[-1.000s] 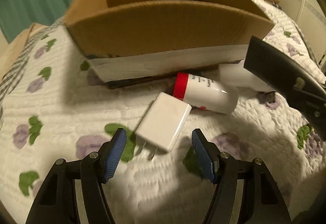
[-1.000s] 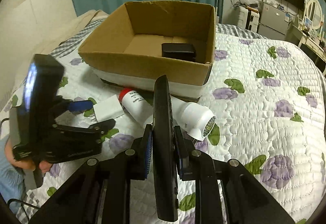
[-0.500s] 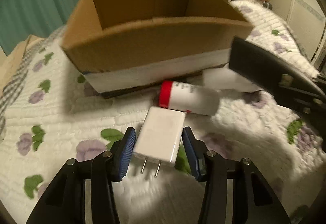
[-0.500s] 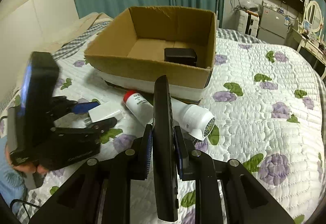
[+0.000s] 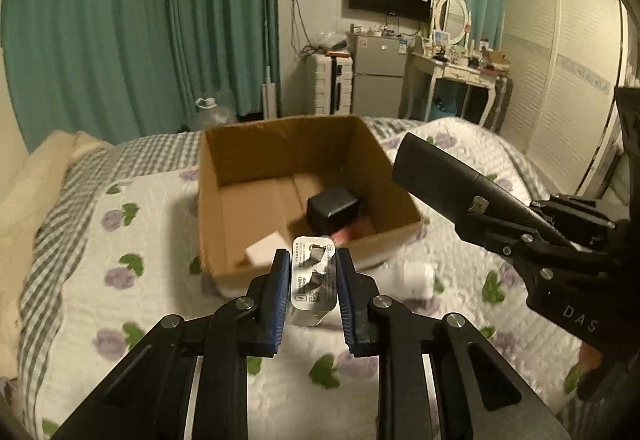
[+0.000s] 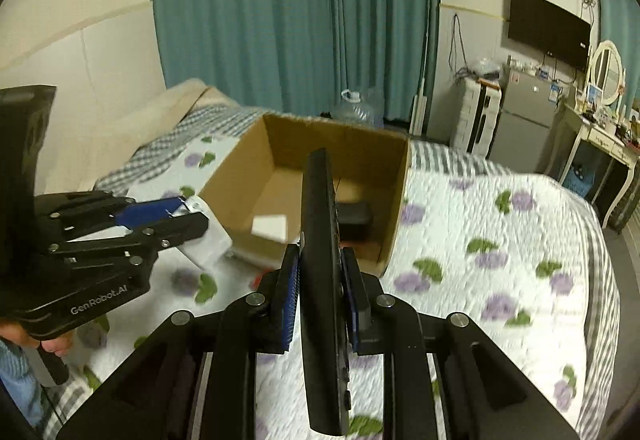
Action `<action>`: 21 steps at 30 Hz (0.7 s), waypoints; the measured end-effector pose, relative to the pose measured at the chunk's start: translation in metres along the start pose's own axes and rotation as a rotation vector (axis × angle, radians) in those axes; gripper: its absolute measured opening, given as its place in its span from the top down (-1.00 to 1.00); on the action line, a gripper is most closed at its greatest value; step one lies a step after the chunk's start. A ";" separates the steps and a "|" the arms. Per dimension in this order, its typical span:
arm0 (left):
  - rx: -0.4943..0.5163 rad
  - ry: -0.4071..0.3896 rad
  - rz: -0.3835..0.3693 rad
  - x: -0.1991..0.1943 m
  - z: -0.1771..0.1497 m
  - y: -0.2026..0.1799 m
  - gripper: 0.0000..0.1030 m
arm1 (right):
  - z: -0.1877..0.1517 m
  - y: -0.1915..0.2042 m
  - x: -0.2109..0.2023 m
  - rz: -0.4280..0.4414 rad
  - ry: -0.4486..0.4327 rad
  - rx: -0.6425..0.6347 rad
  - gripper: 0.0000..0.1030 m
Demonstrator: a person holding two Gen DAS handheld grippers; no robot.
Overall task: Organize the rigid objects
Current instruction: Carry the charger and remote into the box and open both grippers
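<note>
Your left gripper clamps the white rectangular plastic charger; your right gripper clamps the flat black remote. Near the open brown cardboard box's front edge, both loads could collide, or the thinly pinched charger could slip.

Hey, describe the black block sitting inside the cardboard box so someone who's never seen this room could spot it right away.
Find the open cardboard box on the flowered quilt. On its floor, toward the right wall, sits the black block, a squat, boxy thing. It is the only dark item in there: the piece lying near the front wall is white.
</note>
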State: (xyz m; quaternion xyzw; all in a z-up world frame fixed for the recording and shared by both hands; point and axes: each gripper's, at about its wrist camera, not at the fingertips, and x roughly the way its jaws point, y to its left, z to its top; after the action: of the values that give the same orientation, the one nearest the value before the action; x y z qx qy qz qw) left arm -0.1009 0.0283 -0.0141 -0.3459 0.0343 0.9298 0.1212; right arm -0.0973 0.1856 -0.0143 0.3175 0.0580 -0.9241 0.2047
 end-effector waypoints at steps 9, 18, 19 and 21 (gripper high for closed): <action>0.011 -0.053 0.037 0.035 0.062 0.012 0.56 | 0.050 -0.019 0.035 -0.013 -0.040 -0.025 0.64; 0.002 0.050 0.081 0.112 0.052 0.027 0.56 | 0.049 -0.029 0.080 -0.005 0.005 -0.048 0.64; -0.002 0.058 0.083 0.116 0.049 0.029 0.56 | 0.047 -0.029 0.084 -0.004 0.014 -0.048 0.64; -0.010 0.070 0.087 0.123 0.045 0.032 0.56 | 0.044 -0.031 0.090 -0.002 0.029 -0.050 0.64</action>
State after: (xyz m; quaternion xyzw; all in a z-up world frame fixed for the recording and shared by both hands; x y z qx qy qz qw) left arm -0.2277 0.0292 -0.0605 -0.3768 0.0489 0.9217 0.0779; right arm -0.1991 0.1722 -0.0356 0.3255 0.0843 -0.9178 0.2110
